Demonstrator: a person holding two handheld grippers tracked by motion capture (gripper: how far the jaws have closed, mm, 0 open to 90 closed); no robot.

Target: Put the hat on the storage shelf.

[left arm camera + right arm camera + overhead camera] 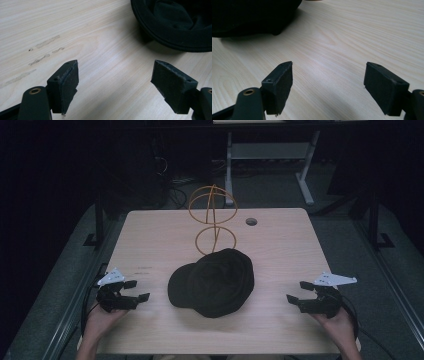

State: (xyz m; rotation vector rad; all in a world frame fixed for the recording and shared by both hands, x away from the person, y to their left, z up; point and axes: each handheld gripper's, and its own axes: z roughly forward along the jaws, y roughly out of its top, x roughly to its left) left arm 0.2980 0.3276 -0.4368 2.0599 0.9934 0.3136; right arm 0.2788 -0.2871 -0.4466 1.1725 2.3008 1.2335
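Centrally, cap between left gripper, right gripper, untouched.

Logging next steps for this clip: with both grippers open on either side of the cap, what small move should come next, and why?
Probably bring the left gripper in toward the cap. Both it and the right gripper stand open and empty, apart from the cap, whose brim points toward the left one.
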